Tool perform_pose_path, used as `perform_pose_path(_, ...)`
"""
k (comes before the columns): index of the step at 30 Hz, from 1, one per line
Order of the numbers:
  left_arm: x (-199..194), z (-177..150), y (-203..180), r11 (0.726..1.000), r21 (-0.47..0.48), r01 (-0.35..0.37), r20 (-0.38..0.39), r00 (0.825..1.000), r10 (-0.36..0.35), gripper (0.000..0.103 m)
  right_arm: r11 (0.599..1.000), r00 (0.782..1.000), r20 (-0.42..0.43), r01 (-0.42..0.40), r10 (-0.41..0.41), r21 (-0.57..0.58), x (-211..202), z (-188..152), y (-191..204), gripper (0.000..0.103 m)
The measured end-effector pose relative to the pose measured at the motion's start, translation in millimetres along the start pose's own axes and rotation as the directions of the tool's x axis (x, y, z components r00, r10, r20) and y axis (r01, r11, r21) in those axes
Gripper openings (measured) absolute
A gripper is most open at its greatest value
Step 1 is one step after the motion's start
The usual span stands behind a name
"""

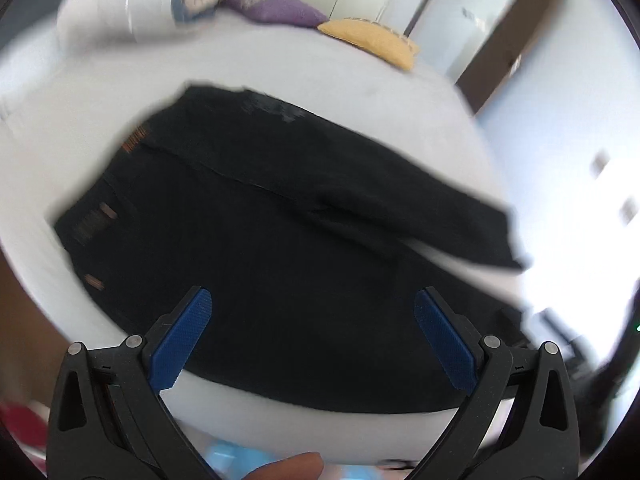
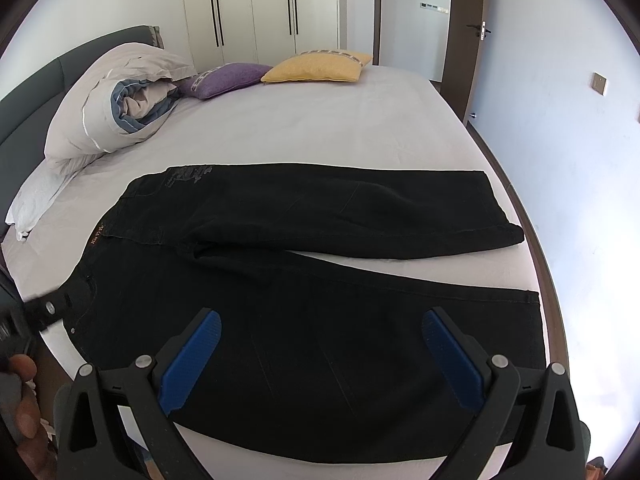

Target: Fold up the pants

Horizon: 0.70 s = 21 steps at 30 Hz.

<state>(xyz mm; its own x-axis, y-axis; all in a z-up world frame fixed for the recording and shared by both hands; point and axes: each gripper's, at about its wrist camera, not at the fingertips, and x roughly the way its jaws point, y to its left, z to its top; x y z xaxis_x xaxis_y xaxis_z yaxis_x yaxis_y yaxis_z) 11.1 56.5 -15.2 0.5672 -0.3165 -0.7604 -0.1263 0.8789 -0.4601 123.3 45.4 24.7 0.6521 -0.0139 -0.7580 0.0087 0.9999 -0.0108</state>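
Black denim pants (image 2: 320, 280) spread flat on bed with pale grey sheet (image 2: 320, 120). Waistband at left, both legs running to the right, near the bed's right edge. Far leg (image 2: 360, 208) angled away from near leg (image 2: 360, 340), with a wedge of bare sheet between them toward the hems. Faint printed pattern near far corner of waistband (image 2: 188, 174).

Right hand-held gripper (image 2: 321, 334) above near leg, black arms with blue ribbed pads (image 2: 192, 360) set wide apart, nothing between them. Contact with fabric: cannot tell.

Left hand-held gripper (image 1: 313, 316) above the waist end of the pants (image 1: 280, 240), blue pads (image 1: 180, 344) likewise spread wide, gripping nothing. Left wrist view blurred; orange stitching on waistband (image 1: 134, 140) just readable. Fingertip (image 1: 288, 466) visible at lower edge between the arms.

In right wrist view, part of the left hand-held gripper at far left edge, beside the waistband, with a person's hand (image 2: 22, 400) below it.

At head of bed: rolled light duvet with blue lining (image 2: 116, 100), purple cushion (image 2: 228, 78), yellow cushion (image 2: 320, 66). White wardrobe with dark vertical handles (image 2: 256, 8) behind.
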Motion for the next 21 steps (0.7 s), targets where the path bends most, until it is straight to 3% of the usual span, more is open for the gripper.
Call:
perform_pose_path(1, 2, 7, 12, 0.991, -0.103, 0.092, -0.004, 0.996, -0.092, 0.103, 1.000, 1.000, 0.003, -0.009, 0.009, -0.003, 2, 1, -1, 0.103)
perform_pose_path(3, 7, 25, 37, 0.927, -0.290, 0.237, 0.043, 0.971, -0.235, 0.103, 0.999, 0.999, 0.008, -0.033, 0.033, -0.006, 5, 5, -4, 0.103)
perform_pose_path(4, 8, 32, 43, 0.915, -0.320, 0.247, 0.071, 0.969, -0.236, 0.103, 0.999, 0.999, 0.009, -0.051, 0.051, -0.006, 6, 8, -6, 0.103)
perform_pose_path(7, 11, 65, 47, 0.931, -0.305, 0.201, 0.130, 0.977, -0.168, 0.103, 0.988, 0.988, 0.014, -0.153, 0.153, -0.015, 12, 21, -11, 0.103)
perform_pose_path(10, 15, 106, 50, 0.934, -0.271, 0.234, 0.208, 0.961, -0.180, 0.103, 0.953, 0.954, -0.001, -0.299, 0.299, -0.044, 23, 43, -14, 0.103)
perform_pose_path(12, 26, 144, 47, 0.966, -0.191, 0.173, 0.171, 0.975, -0.141, 0.103, 0.933, 0.936, -0.009, -0.352, 0.352, -0.078, 29, 56, -13, 0.103)
perform_pose_path(15, 43, 191, 50, 0.985, -0.094, 0.148, 0.155, 0.979, -0.132, 0.103, 0.898, 0.915, -0.009, -0.398, 0.404, -0.186, 41, 79, -12, 0.103)
perform_pose_path(17, 62, 228, 64, 0.987, -0.135, 0.090, 0.125, 0.989, -0.073, 0.103, 0.878, 0.909, -0.017, -0.407, 0.417, -0.252, 54, 96, -13, 0.102)
perform_pose_path(21, 105, 294, 115, 0.945, -0.289, 0.150, 0.111, 0.986, -0.122, 0.103, 0.856, 0.892, -0.067, -0.448, 0.447, -0.260, 94, 128, -19, 0.092)
